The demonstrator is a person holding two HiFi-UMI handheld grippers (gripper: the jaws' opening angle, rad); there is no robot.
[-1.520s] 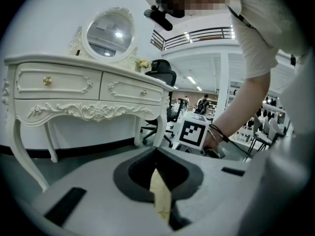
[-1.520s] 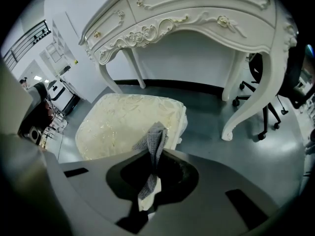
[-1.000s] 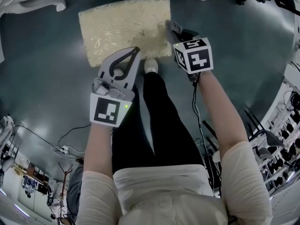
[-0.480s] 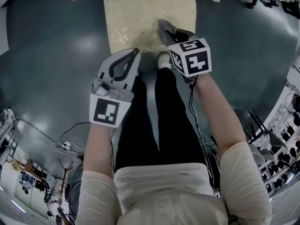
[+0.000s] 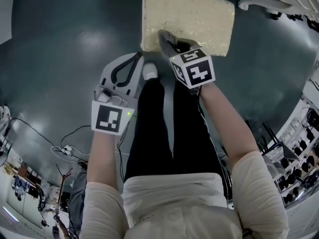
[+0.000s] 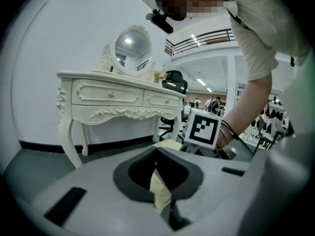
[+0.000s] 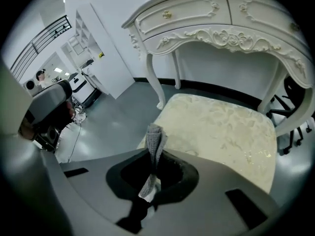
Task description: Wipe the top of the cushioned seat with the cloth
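Dark grey flooring (image 5: pixel 60 44) is surrounding the cushioned seat (image 5: pixel 199 19), standing before a white dressing table (image 7: pixel 211 18). Since a second ago the right gripper (image 5: pixel 164 36) has been advancing and is now reaching over the seat's near edge, jaws clamped on the grey cloth (image 7: pixel 155 141), so wiping is probably starting; the left gripper (image 5: pixel 137 58) is hanging closed, empty

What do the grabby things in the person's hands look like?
The left claw and right claw are grey and beak-shaped, each with a cube of black-and-white square markers. A black cable runs from the right one. The sleeves are short and cream.
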